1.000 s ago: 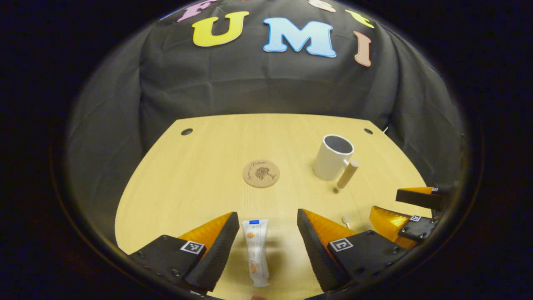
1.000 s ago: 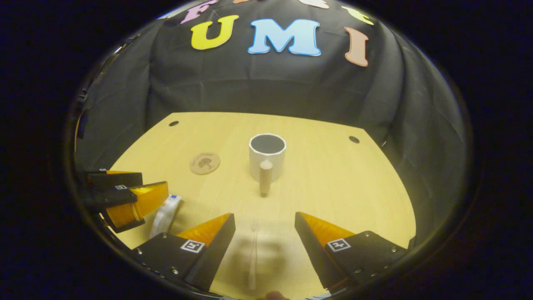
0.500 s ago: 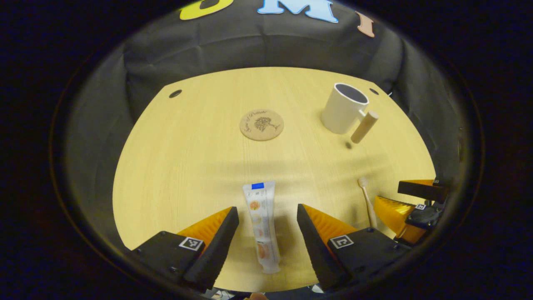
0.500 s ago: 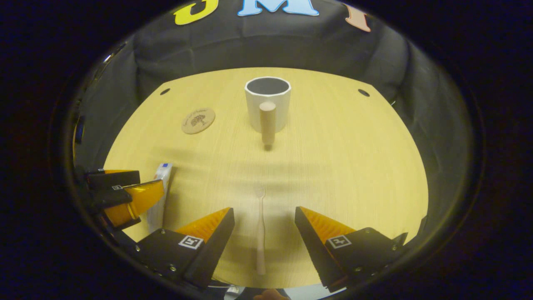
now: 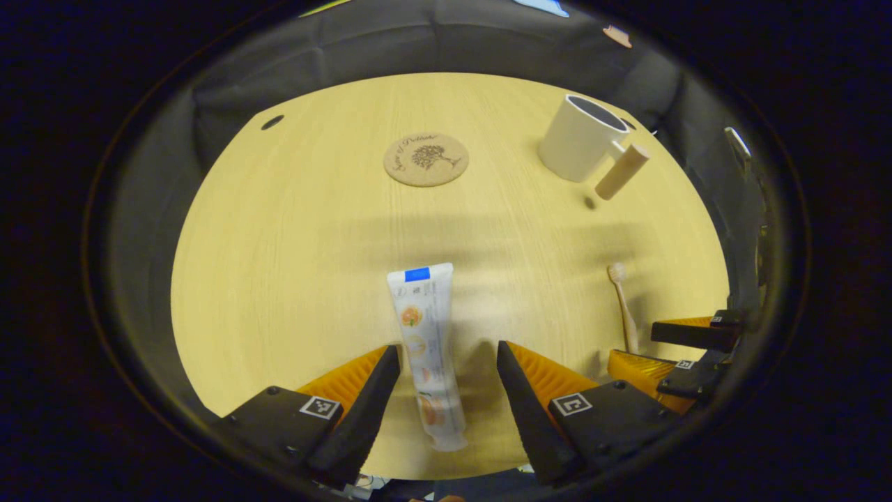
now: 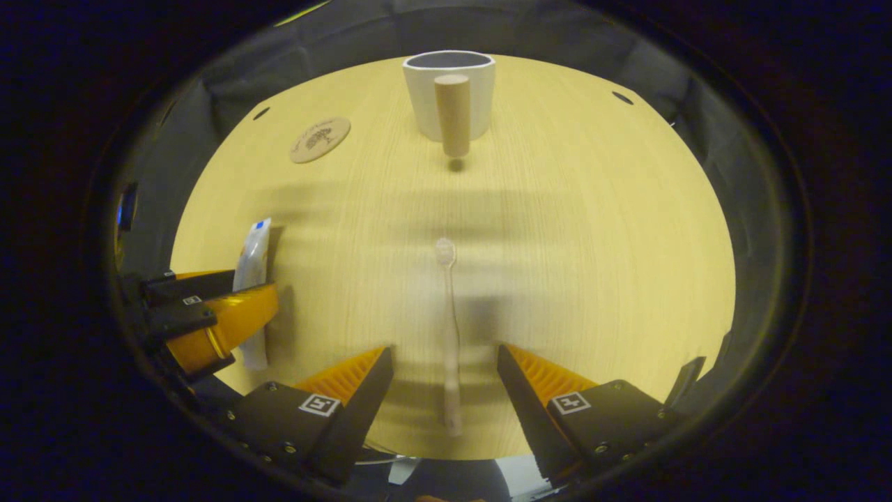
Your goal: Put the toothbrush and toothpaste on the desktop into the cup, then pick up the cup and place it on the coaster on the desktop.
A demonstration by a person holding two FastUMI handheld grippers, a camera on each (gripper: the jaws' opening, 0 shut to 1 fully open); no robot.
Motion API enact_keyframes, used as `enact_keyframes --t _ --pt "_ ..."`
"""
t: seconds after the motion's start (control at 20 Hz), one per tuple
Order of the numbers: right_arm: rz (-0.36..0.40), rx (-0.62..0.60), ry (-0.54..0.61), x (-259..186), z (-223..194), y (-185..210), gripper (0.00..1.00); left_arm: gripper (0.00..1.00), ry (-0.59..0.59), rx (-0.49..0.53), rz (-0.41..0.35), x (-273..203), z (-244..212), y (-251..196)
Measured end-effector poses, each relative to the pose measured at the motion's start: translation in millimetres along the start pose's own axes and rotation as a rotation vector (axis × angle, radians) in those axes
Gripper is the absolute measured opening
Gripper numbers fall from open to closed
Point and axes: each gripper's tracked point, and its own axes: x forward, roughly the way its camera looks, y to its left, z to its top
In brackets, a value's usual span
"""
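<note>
Pale wood grain covers the desktop (image 5: 293, 230), and everything on it lies flat or stands in plain sight.

In the left gripper view, the left gripper (image 5: 446, 362) hangs with its jaws spread wide at 6 o'clock. The toothpaste (image 5: 426, 354) lies between the two fingers, its cap end nearest the camera and its flat crimped end pointing toward 12 o'clock. Neither finger touches the tube; it sits a little closer to the finger at 7 o'clock. At 4 o'clock the other gripper shows at the edge of the desktop, with the toothbrush head just beyond it. Farther off, the round cork coaster (image 5: 426, 159) lies at 12 o'clock, and the white cup (image 5: 577, 143) stands at 1 o'clock, well apart from the coaster, its wooden handle turned toward the near right.

In the right gripper view, the right gripper (image 6: 446, 362) is likewise wide open at 6 o'clock. The toothbrush (image 6: 450, 335) lies on the desktop between its fingers, handle end nearest, bristle head pointing to 12 o'clock; neither finger touches it. At 8 o'clock the left gripper straddles the toothpaste. Far beyond, the cup stands at 12 o'clock in line with the toothbrush, handle facing the camera, with the coaster at 11 o'clock.
</note>
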Motion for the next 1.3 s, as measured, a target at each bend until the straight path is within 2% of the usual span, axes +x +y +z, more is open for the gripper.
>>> enact_keyframes --t 0.15,0.2,0.3,0.35,0.45,0.5,0.65,0.7,0.75,0.8,0.9,0.95,1.0,1.05,1.1,1.2,1.25,1.3 --pt "-0.006 -0.001 0.040 4 -5 -1 0.93 0.95 0.019 -0.014 -0.006 5 -4 -1" --pt "-0.009 -0.003 0.047 5 -5 -2 0.87 0.95 0.028 -0.021 -0.011 5 -5 -2" --pt "-0.034 -0.025 0.053 3 -5 -4 0.83 0.95 0.046 -0.034 -0.019 8 -10 -4" --pt "-0.047 -0.046 0.069 6 -7 -4 0.77 0.95 0.055 -0.031 -0.010 8 -12 -3" --pt "-0.050 -0.088 0.080 7 -4 1 0.74 0.94 0.058 -0.001 0.008 10 -12 -1" --pt "-0.052 -0.103 0.093 8 -4 5 0.60 0.87 0.060 0.013 0.021 10 -13 1" --pt "-0.052 -0.131 0.105 9 -1 7 0.55 0.71 0.062 0.040 0.041 10 -13 6" --pt "-0.048 -0.135 0.110 8 -1 8 0.39 0.66 0.061 0.037 0.046 9 -13 8" --pt "-0.044 -0.139 0.109 8 -1 7 0.38 0.60 0.060 0.029 0.049 9 -13 11" --pt "-0.047 -0.134 0.099 5 3 5 0.37 0.48 0.062 0.019 0.046 8 -12 12" --pt "-0.023 -0.097 0.100 6 2 5 0.16 0.45 0.065 0.029 0.046 9 -12 13" --pt "-0.006 -0.097 0.101 8 1 5 0.16 0.38 0.073 0.040 0.045 8 -12 10" --pt "-0.002 -0.086 0.088 5 -1 2 0.16 0.37 0.071 0.059 0.036 9 -12 8" --pt "0.013 -0.081 0.093 5 0 3 0.05 0.37 0.069 0.059 0.038 11 -11 8" --pt "0.026 -0.084 0.089 5 0 3 0.06 0.30 0.062 0.071 0.033 9 -10 7" --pt "0.036 -0.095 0.072 6 1 4 0.06 0.30 0.042 0.085 0.025 7 -12 8" --pt "0.037 -0.102 0.057 10 2 4 0.06 0.25 0.040 0.097 0.021 9 -10 6" --pt "0.039 -0.112 0.045 5 3 4 0.03 0.24 0.028 0.109 0.019 9 -9 5"
